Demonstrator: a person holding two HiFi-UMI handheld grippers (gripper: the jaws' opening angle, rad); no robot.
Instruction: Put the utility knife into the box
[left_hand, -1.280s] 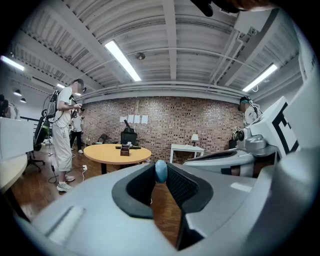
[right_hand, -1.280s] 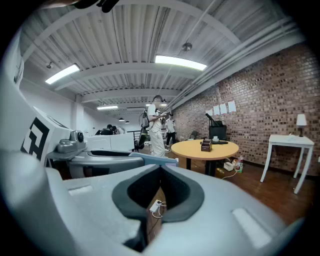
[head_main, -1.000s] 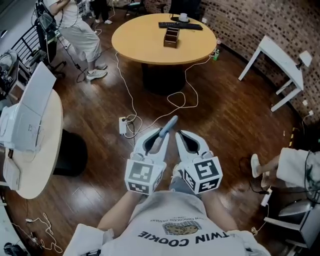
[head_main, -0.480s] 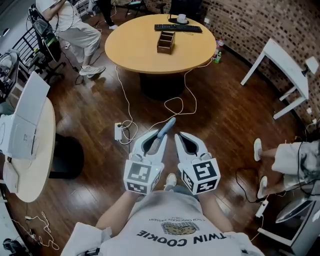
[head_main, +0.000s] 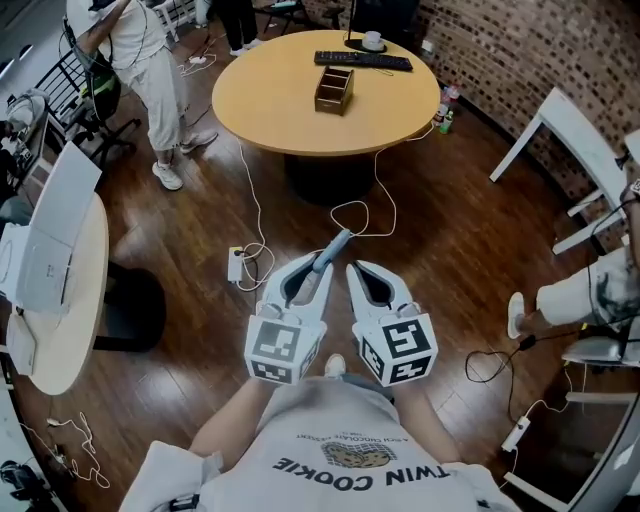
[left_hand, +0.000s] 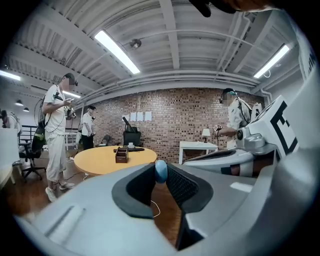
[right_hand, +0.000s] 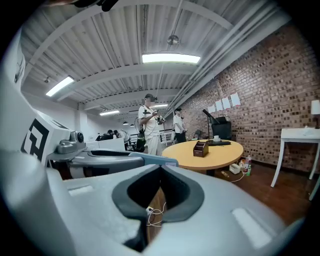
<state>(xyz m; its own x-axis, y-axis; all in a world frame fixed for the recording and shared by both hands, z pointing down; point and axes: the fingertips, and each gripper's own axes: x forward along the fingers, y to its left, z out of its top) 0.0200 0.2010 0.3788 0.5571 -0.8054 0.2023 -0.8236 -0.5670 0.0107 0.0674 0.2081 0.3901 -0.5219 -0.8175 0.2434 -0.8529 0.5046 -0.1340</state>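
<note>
Blue-grey and slim, the utility knife (head_main: 337, 245) juts forward from the left gripper (head_main: 322, 268), whose jaws are clamped on its near end. In the left gripper view its rounded end sits pinched between the dark ribbed pads (left_hand: 182, 186). The right gripper (head_main: 352, 271) is held just beside the left one, the two angled towards each other at the tips. Its jaws are closed tip to tip with nothing between them, and only floor and a loop of white cable show through the oval gap behind the tips.

Both grippers hang in front of the person's chest above the dark wooden floor (head_main: 450, 230), pointing towards a round yellow-wood bench (head_main: 290, 110). The box (head_main: 334, 89), small, brown and open-topped with dividers inside, stands on that bench, well apart from the knife. Beyond it lie a black keyboard (head_main: 363, 61) and a white cup (head_main: 373, 40). A white cable (head_main: 258, 205) trails from the bench down to a power strip (head_main: 236, 264) on the floor, near the left gripper. A person in light clothes (head_main: 150, 70) stands left of the bench.
</note>
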